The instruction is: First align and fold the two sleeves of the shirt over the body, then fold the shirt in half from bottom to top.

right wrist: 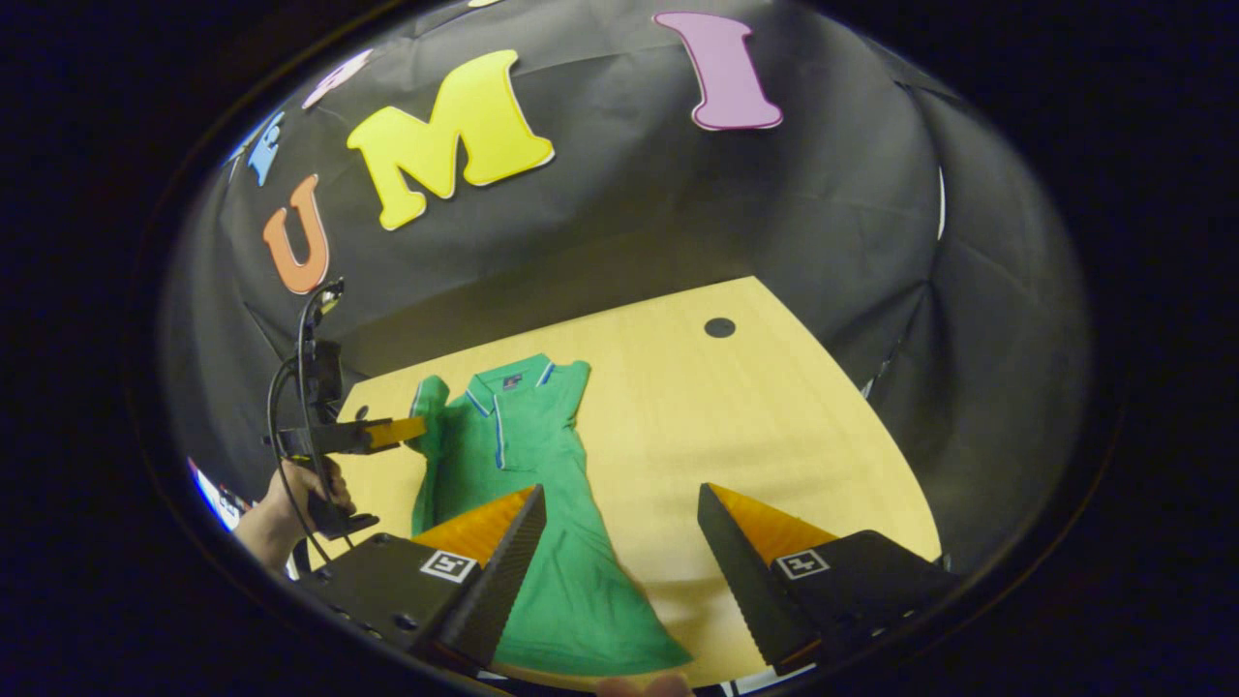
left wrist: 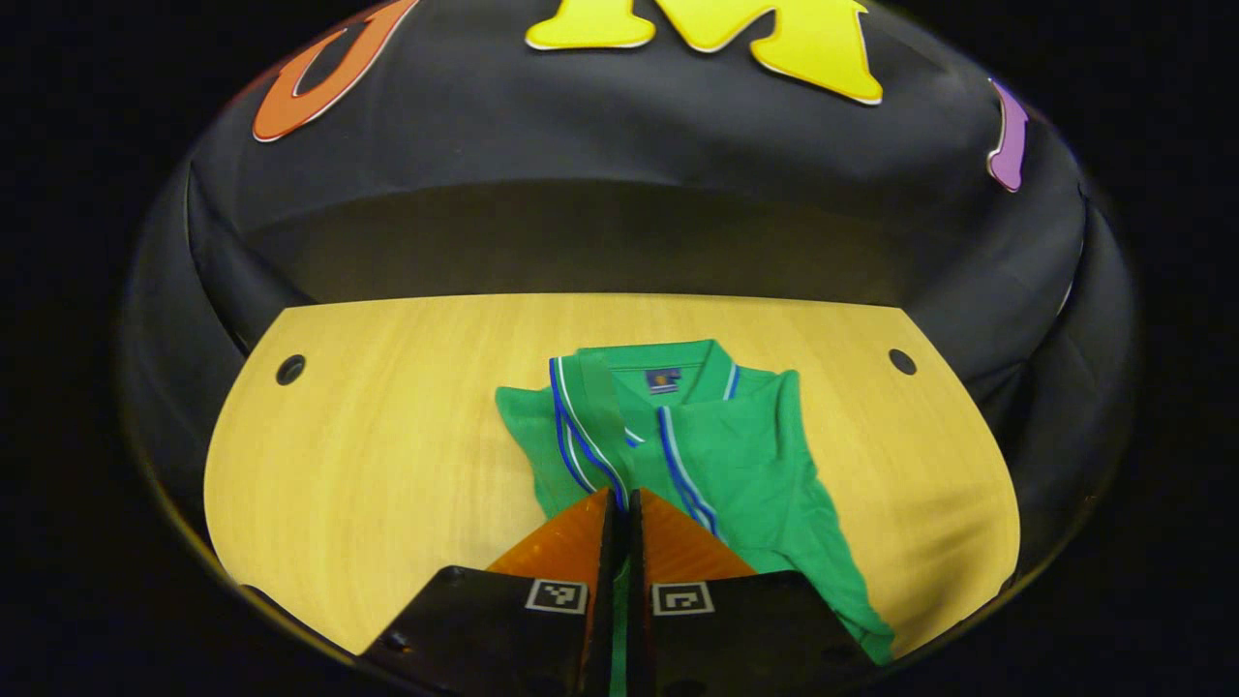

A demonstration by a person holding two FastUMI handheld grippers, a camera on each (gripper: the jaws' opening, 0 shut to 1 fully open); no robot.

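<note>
A green polo shirt (left wrist: 765,465) with blue and white trim lies collar-far on the wooden table (left wrist: 387,455). In the left gripper view my left gripper (left wrist: 620,496) is shut on the shirt's left sleeve, and green cloth shows between its fingers. A striped cuff edge runs from the collar down to its tips. In the right gripper view the shirt (right wrist: 542,571) stretches toward me, and the left gripper (right wrist: 411,431) pinches the sleeve at the shirt's left side. My right gripper (right wrist: 620,489) stands open above the shirt's lower right edge, holding nothing.
A hand (right wrist: 290,503) holds the left gripper at the table's left. The table (right wrist: 774,436) has round holes near its far corners (left wrist: 290,369) (left wrist: 902,361). The black cloth wall rises behind the table. Bare wood lies to the shirt's right.
</note>
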